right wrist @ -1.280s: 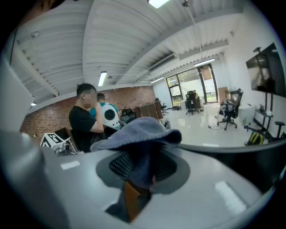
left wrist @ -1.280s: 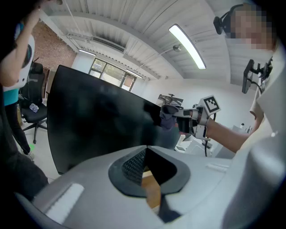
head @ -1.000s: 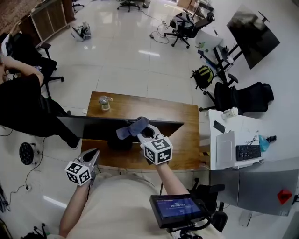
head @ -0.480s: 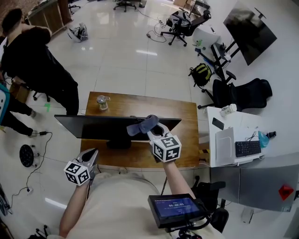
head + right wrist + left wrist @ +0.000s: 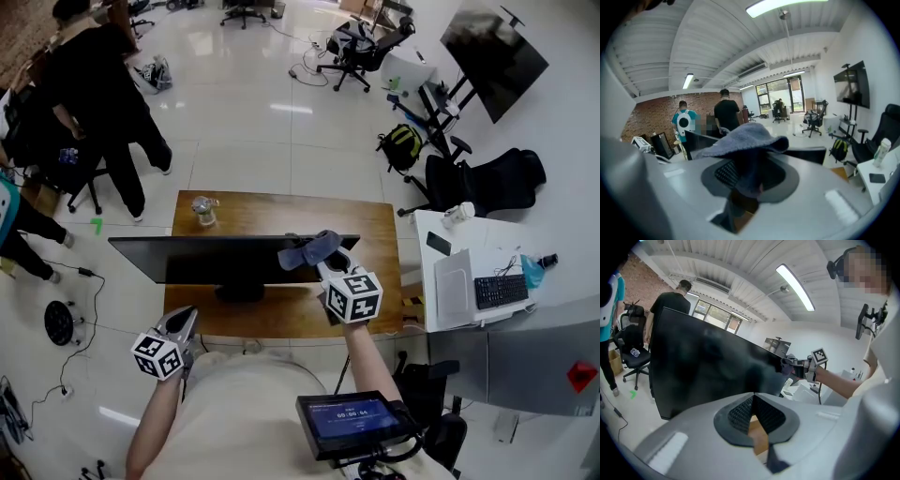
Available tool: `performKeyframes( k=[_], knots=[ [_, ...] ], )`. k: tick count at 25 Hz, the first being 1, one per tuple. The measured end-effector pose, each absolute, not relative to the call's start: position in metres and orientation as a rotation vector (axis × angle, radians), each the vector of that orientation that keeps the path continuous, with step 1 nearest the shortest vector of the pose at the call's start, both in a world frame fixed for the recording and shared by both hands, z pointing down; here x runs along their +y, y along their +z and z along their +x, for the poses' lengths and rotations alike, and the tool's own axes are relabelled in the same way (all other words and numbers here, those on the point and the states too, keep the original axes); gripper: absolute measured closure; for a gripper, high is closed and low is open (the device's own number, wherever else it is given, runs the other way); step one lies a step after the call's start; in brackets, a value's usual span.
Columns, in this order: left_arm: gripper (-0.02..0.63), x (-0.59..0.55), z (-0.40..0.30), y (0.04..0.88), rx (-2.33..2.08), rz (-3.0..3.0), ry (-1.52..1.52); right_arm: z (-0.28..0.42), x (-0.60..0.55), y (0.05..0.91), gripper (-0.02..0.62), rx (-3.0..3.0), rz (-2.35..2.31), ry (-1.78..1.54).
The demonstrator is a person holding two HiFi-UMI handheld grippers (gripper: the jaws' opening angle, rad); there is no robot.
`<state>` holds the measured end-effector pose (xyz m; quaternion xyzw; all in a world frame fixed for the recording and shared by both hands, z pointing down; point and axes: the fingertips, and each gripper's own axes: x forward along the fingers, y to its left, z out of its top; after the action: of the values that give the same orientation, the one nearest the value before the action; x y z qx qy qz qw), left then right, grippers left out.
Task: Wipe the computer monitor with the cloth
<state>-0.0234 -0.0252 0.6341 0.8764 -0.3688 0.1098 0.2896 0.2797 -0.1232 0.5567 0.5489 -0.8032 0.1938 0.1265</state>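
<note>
1. Wooden desk (image 5: 375, 234) on a glossy white office floor, from the head view. The monitor (image 5: 234, 255) stands across the desk as a wide, thin black slab. The cloth (image 5: 309, 249) is a crumpled blue-grey rag draped over the monitor's top edge near its right end. The right gripper (image 5: 328, 261) pinches it there. The left gripper (image 5: 184, 319) hangs low by the desk's near edge, apart from the monitor.
2. Left gripper view: the left gripper (image 5: 752, 411) has its ribbed pads pressed together with nothing between them (only a sliver of wood shows below). The monitor (image 5: 703, 366) fills the left side, its screen dark and faintly smeared. The cloth (image 5: 786, 364) sits at the screen's far upper corner.
3. Right gripper view: the right gripper (image 5: 747, 176) is clamped on the cloth (image 5: 745, 138), whose soft fold flops over the jaws. The monitor (image 5: 811, 154) lies just behind it.
4. Against the earlier frames, the cloth and the right gripper sit farther right along the top edge. The left gripper keeps its place. A person in black (image 5: 98, 84) now stands farther from the desk.
</note>
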Motion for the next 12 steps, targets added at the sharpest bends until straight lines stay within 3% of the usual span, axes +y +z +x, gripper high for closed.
performKeyframes(
  k=[12],
  knots=[
    [0.603, -0.018, -0.026, 0.628, -0.984, 2.344, 0.300, 0.320, -0.119, 0.555, 0.502, -2.257, 1.704, 0.549]
  ],
)
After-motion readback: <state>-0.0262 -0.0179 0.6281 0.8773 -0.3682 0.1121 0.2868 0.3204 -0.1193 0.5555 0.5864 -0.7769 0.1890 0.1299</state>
